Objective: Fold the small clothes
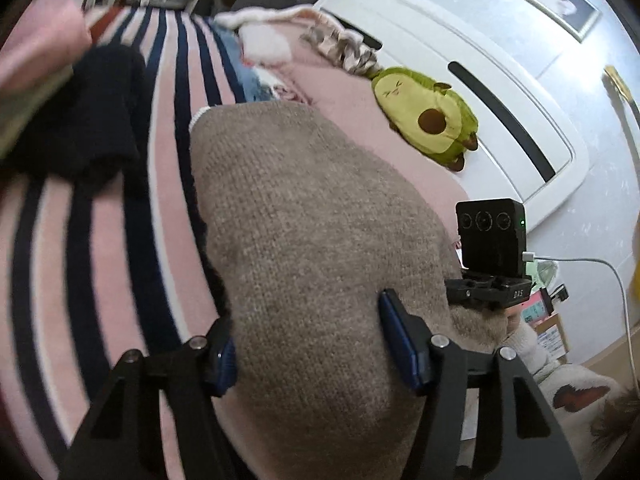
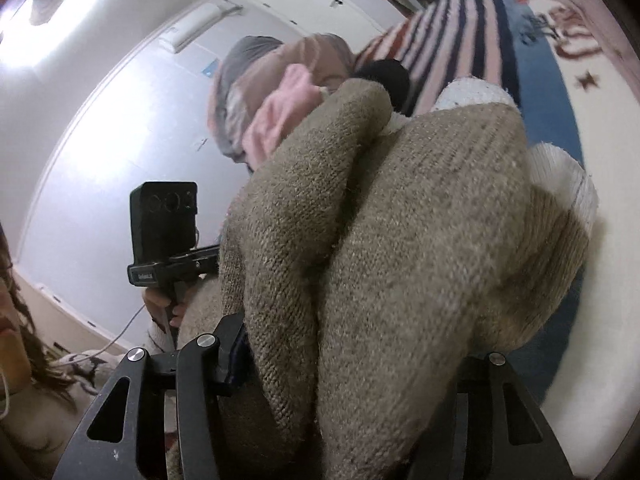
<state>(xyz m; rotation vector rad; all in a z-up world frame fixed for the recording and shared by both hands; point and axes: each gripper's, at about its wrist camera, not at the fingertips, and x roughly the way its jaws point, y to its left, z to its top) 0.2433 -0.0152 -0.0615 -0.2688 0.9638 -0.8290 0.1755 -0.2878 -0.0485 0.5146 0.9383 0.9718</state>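
A taupe knitted sweater (image 1: 304, 216) with white trim fills both views; it also shows in the right wrist view (image 2: 420, 240), bunched in thick folds. My left gripper (image 1: 308, 344) has its blue-padded fingers (image 1: 404, 344) apart, with sweater cloth lying between them. My right gripper (image 2: 352, 360) is buried in the folds; only its left finger (image 2: 236, 360) shows, pressed against the cloth, the right one is hidden. Each gripper's body appears in the other's view, the right gripper (image 1: 490, 256) at the sweater's right edge, the left gripper (image 2: 164, 232) at its left.
A pink, white and navy striped blanket (image 1: 120, 240) covers the bed. A black garment (image 1: 80, 120) lies at the left, an avocado plush (image 1: 428, 108) by the white headboard (image 1: 460, 60). A pile of pink and grey clothes (image 2: 272, 104) lies beyond.
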